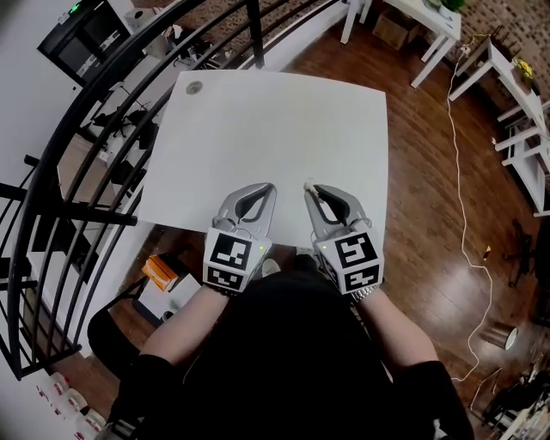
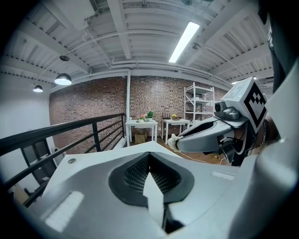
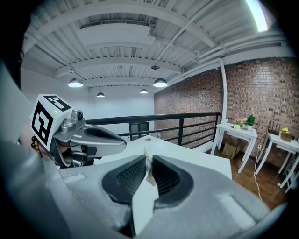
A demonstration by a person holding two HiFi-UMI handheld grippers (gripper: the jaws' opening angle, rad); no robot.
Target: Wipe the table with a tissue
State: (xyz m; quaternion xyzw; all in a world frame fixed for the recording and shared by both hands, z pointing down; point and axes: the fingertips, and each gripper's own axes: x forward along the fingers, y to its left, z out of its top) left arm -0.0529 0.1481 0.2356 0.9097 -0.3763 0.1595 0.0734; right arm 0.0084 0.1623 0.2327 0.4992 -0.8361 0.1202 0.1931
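Observation:
The white table (image 1: pixel 275 129) lies in front of me in the head view. Both grippers hover side by side over its near edge. My right gripper (image 1: pixel 311 187) is shut on a small wad of white tissue (image 1: pixel 308 183). That tissue (image 3: pixel 148 169) sits pinched between the jaws in the right gripper view, and the tissue (image 2: pixel 173 140) pokes out of the tip in the left gripper view. My left gripper (image 1: pixel 270 187) is shut with nothing in it; its jaws meet at the tip (image 2: pixel 149 155). The two tips are a short gap apart.
A small round grey cap (image 1: pixel 194 87) is set into the table's far left corner. A black railing (image 1: pixel 103 112) runs along the table's left and far sides. A cable (image 1: pixel 460 180) trails over the wooden floor at right, and white side tables (image 1: pixel 430 21) stand beyond.

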